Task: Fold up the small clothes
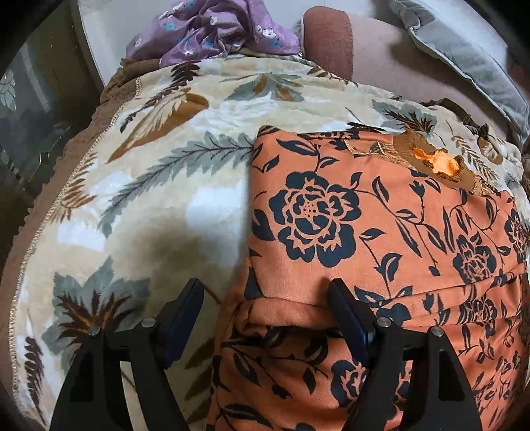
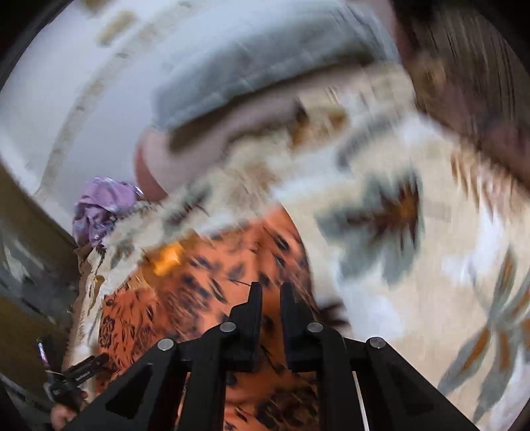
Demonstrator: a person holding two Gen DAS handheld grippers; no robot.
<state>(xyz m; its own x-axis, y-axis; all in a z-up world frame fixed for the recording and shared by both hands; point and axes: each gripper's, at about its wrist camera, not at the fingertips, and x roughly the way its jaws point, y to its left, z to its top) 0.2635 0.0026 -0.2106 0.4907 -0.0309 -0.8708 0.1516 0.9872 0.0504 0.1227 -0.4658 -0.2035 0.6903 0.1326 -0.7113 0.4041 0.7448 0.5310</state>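
The orange garment [image 1: 381,232], printed with dark flowers, is lying on a leaf-patterned blanket [image 1: 159,159]. The left gripper [image 1: 265,291] is hovering with fingers wide over the garment's left edge: its right finger [image 1: 344,305] is sitting over a raised fold of the cloth, its left finger [image 1: 185,305] over the blanket, and neither is pinching anything. The right gripper [image 2: 271,291] is pointing down over the garment [image 2: 198,281] with fingers nearly together; no cloth is showing in the narrow gap. The right view is blurring heavily. A purple cloth [image 1: 212,30] is lying crumpled beyond the blanket; a grey cushion [image 1: 463,56] is partly cut off.
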